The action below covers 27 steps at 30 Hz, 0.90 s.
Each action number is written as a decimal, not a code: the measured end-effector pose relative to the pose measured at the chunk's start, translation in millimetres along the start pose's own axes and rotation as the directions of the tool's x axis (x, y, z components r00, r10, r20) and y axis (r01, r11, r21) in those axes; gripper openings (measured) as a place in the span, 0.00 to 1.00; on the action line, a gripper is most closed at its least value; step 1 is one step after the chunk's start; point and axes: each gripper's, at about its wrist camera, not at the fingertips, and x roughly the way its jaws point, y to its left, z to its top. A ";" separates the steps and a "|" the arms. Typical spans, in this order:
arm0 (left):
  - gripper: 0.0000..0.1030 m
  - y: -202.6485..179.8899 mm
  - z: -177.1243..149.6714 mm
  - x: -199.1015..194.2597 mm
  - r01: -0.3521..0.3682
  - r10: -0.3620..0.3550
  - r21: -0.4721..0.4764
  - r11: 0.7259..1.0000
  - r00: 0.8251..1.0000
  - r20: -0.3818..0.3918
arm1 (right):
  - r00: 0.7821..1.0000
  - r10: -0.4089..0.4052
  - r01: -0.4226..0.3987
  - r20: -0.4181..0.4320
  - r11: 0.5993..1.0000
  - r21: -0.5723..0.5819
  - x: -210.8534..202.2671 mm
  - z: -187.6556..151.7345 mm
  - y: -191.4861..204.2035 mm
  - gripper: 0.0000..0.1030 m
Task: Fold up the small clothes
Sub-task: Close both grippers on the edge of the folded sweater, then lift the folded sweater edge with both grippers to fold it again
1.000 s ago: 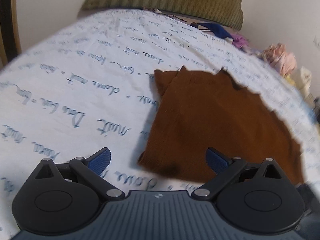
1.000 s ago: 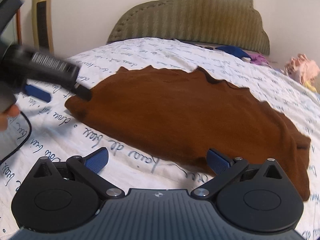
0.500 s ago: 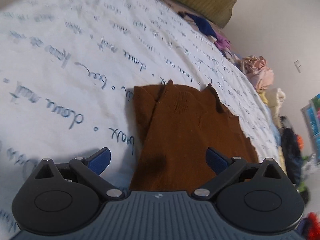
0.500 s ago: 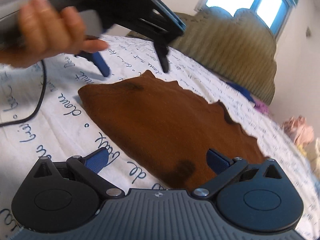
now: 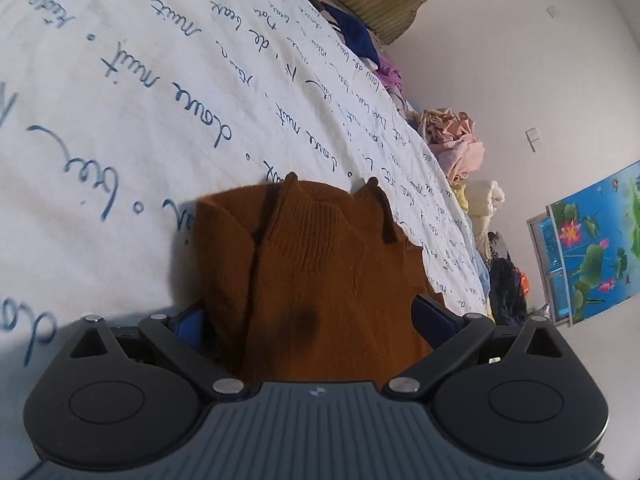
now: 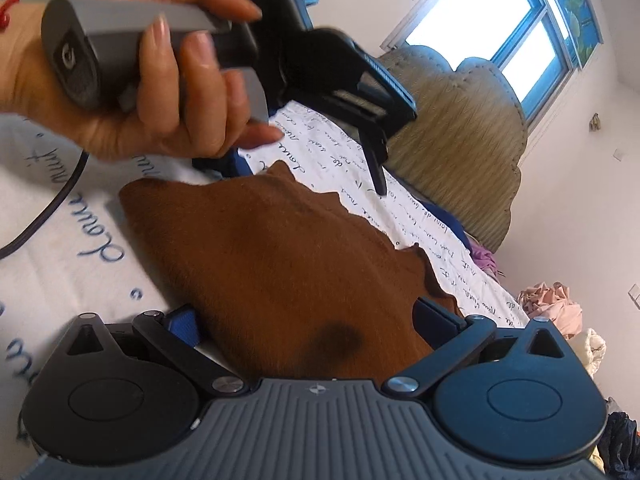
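A brown knit garment (image 5: 320,264) lies on the white bedsheet with blue script (image 5: 120,80). My left gripper (image 5: 308,316) is open, low over the garment's near edge, with the cloth lying between its blue fingertips (image 5: 432,312). My right gripper (image 6: 308,320) is open too, its jaws astride the near edge of the same garment (image 6: 280,256). In the right wrist view a hand holds the left gripper (image 6: 320,172) at the garment's far corner.
A padded olive headboard (image 6: 460,140) stands at the bed's far end. Loose clothes lie along the bed's right side: a blue piece (image 5: 356,36), a purple piece (image 5: 390,72) and a pink bundle (image 5: 456,140). A black cable (image 6: 48,216) trails over the sheet.
Both grippers have moved forward and down onto the garment's edge. The cloth, which lay ahead of the fingertips, now lies between them. Both cameras have tilted.
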 end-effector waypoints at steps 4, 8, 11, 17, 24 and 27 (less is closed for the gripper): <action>0.92 -0.9 12.4 8.9 -0.004 0.004 -0.006 1.000 1.000 -0.011 | 1.000 -0.006 0.006 0.011 1.000 -0.007 9.8 4.9 3.7 0.96; 0.49 -1.2 20.7 20.4 -0.093 0.093 0.025 0.995 0.995 -0.028 | 1.000 0.000 0.001 0.026 1.000 -0.023 10.4 6.5 11.5 0.88; 0.34 -4.4 22.9 23.8 -0.135 0.136 0.046 0.990 0.990 -0.022 | 0.999 0.028 -0.027 0.034 0.999 -0.029 11.9 8.4 13.3 0.72; 0.12 -13.4 17.5 21.8 -0.227 0.228 0.072 0.971 0.974 0.006 | 0.998 0.062 -0.061 0.029 0.997 -0.051 11.6 9.3 19.4 0.15; 0.11 -57.6 7.7 13.3 -0.379 0.371 0.193 0.905 0.925 0.080 | 0.992 0.101 -0.104 0.070 0.994 0.043 2.9 10.6 -5.3 0.09; 0.11 -78.4 4.0 10.7 -0.429 0.411 0.235 0.872 0.903 0.121 | 0.991 0.093 -0.099 0.092 0.993 0.066 -6.1 7.9 -17.0 0.08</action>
